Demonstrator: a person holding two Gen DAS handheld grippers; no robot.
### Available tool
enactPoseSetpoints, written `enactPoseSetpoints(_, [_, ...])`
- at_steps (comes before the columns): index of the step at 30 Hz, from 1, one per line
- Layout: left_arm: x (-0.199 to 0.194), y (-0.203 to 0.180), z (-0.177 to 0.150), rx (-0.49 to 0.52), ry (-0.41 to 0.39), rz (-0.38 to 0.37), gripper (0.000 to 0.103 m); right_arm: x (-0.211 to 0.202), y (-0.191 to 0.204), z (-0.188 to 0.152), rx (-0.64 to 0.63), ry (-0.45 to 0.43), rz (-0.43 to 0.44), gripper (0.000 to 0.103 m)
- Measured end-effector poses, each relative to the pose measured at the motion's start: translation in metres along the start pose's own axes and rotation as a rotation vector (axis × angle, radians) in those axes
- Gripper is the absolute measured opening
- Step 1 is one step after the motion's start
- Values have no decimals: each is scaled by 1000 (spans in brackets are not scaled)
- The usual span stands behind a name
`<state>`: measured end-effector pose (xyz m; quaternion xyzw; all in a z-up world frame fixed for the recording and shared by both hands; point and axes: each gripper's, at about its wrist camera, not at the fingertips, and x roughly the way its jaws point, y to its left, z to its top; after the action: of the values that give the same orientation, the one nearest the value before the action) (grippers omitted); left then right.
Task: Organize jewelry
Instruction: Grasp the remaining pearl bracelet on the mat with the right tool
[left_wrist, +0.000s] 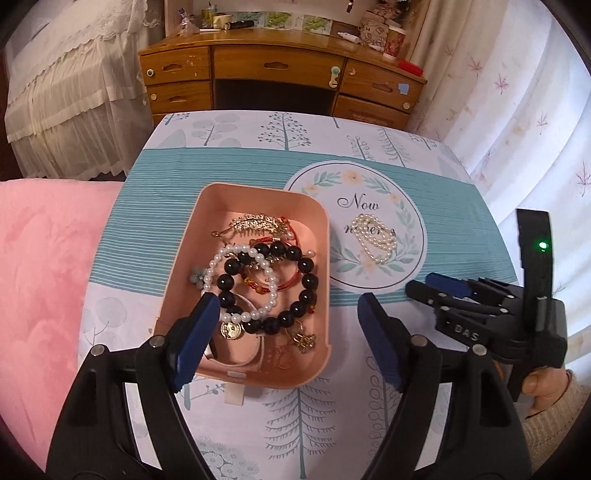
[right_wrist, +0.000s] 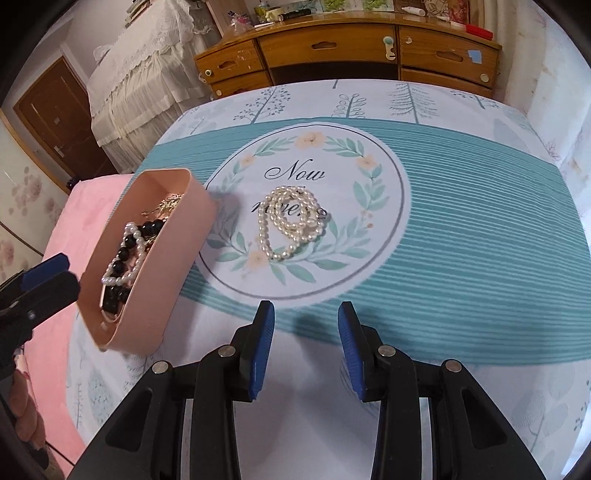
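- Our left gripper (left_wrist: 284, 317) hangs over the near end of the pink box (left_wrist: 207, 206), jaws spread wide and holding nothing; its left pad covers the box's near left wall, its right pad sits just outside the right wall.
- Our right gripper (right_wrist: 306, 343) has its jaws partly apart with nothing between them, over bare cloth; the loose pearl strand (right_wrist: 291, 221) lies ahead of its tips, apart from them.
- The strand rests coiled on the round printed emblem (right_wrist: 384, 236), beside the box, not touching it.
- We count one box, one strand outside it, and two grippers.
- Inside the box we make out one black-bead bracelet (left_wrist: 295, 269), one white pearl bracelet (left_wrist: 236, 284) overlapping it, one gold leaf-shaped piece (left_wrist: 258, 223), red cord (left_wrist: 286, 286) and small gold charms (left_wrist: 231, 328); the tangle underneath we cannot count.
- The box is smooth, matte, rounded-rectangular and shallow-walled.
- The black beads are large and glossy; the pearls are small and pale.
- The tablecloth (right_wrist: 461, 295) is flat, printed with teal stripes and trees.
- The gripper pads are blue and ribbed on black arms.
- A fuzzy pink blanket (left_wrist: 40, 258) lies to the left.
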<state>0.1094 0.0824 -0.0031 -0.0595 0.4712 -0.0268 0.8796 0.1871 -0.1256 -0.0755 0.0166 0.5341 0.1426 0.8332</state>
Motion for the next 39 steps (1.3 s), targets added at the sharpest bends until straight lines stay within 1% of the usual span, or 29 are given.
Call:
enactPoseSetpoints(4, [5,5,0,-12,3,-4,75,16,7,13,-5,0,-3,37])
enactPoseSetpoints(9, [9,9,0,-20,3,-13,75,27,11,31,2,-24,-9,38])
enactPoseSetpoints(12, [11,9,0,-15,1,-14,75,32,15,39,-11,-38,-26,38])
enactPoseSetpoints(18, [16,11,1,-26,12,-24,75,40,28,45,-107,-85,-103,38])
enactPoseSetpoints(20, [17,10,1,-27,13,-28,75,43,28,46,-125,-90,-114,38])
enactPoseSetpoints(23, [18,9,2,-25,15,-31,75,47,37,46,-201,-99,-159,38])
enactPoseSetpoints(26, [20,7,2,-26,18,-34,75,49,36,48,-201,-96,-145,37])
enactPoseSetpoints(27, [20,7,2,-27,19,-36,75,49,34,48,-198,-97,-148,31])
enactPoseSetpoints(28, [20,7,1,-28,19,-37,75,48,33,49,-195,-101,-152,22])
enactPoseSetpoints(30, [20,6,1,-29,19,-40,75,48,28,49,-180,-103,-141,16])
enactPoseSetpoints(35, [17,5,-1,-27,12,-38,75,40,19,44,-136,-109,-95,14])
enactPoseSetpoints(39, [13,7,-3,-28,3,-31,75,17,19,38,-106,-146,-38,12])
